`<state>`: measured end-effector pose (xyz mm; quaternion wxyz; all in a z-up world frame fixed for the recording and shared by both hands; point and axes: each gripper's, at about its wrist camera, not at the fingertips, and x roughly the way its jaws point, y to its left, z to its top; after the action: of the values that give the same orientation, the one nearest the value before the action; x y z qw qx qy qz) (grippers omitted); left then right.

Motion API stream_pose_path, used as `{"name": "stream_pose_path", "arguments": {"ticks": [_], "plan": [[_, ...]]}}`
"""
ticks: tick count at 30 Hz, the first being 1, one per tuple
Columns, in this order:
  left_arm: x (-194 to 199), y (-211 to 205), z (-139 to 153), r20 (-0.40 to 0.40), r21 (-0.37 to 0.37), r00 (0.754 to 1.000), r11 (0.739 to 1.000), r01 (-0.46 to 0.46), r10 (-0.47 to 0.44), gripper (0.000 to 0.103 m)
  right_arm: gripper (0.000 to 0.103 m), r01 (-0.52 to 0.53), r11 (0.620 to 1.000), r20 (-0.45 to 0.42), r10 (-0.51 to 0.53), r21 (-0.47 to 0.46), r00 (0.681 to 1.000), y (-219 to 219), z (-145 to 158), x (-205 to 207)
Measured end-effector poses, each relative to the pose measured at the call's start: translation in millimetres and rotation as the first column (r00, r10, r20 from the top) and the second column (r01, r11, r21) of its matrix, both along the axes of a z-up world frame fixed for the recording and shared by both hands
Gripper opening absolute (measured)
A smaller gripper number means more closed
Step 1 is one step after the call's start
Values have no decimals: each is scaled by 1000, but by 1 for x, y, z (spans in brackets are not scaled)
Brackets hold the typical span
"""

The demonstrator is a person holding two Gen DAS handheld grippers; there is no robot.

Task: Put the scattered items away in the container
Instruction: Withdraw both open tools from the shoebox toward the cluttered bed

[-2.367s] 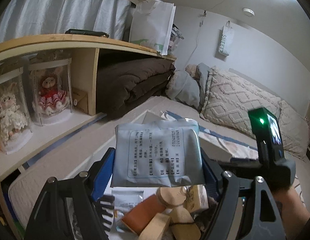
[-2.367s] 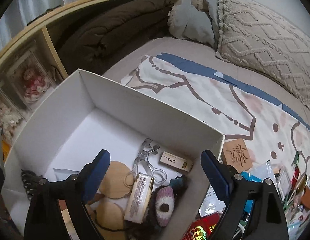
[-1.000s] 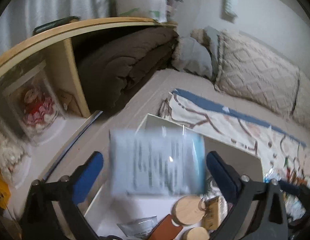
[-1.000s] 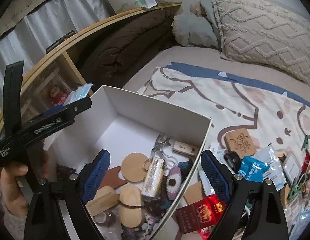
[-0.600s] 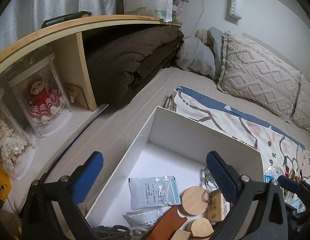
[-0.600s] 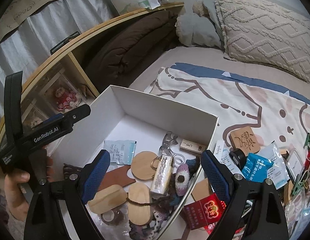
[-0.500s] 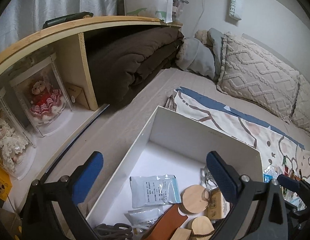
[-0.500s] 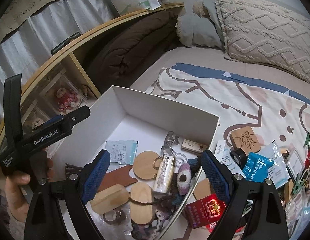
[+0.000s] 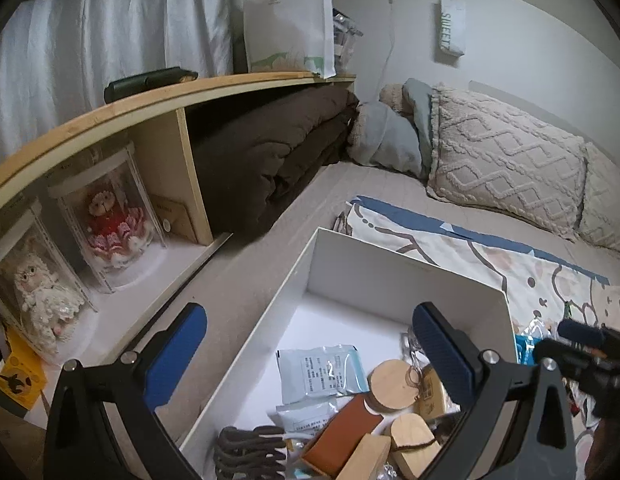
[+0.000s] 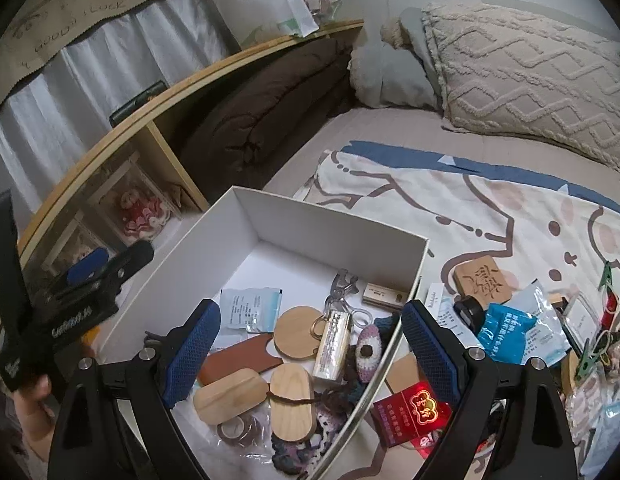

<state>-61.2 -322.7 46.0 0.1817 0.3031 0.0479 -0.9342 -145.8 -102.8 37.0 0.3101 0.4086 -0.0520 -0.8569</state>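
Observation:
A white open box sits on the bed and holds wooden discs, a brown leather piece, scissors, a crochet piece and a pale blue sachet. My left gripper is open and empty, held above the box's left part. My right gripper is open and empty above the box's near right side. Loose items lie on the patterned sheet right of the box: a red packet, a blue sachet, a wooden stamp block.
A wooden shelf unit with dolls in clear cases and a folded brown blanket stands left of the bed. Cream pillows lie at the back. More clips and packets crowd the far right.
My left gripper opened and dropped the pale blue sachet into the box, where it now lies flat. My right gripper rose and pulled back from the box.

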Motion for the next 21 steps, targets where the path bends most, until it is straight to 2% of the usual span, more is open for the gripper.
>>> {"name": "stream_pose_path", "arguments": {"ticks": [11, 15, 19, 21], "plan": [[29, 40, 10, -38, -37, 997, 997, 62, -63, 103, 92, 69, 998, -103, -69, -5, 992, 34, 17, 22], [37, 52, 14, -60, -27, 995, 996, 79, -81, 103, 92, 87, 996, -178, -85, 4, 980, 48, 25, 40], [48, 66, 17, -84, -22, 992, 995, 96, -97, 103, 103, 103, 995, -245, -100, 1, 964, 63, 33, 57], [53, 72, 17, -95, -21, 990, 995, 102, -103, 103, 103, 117, 993, -265, -115, -11, 957, 74, 36, 65]]}}
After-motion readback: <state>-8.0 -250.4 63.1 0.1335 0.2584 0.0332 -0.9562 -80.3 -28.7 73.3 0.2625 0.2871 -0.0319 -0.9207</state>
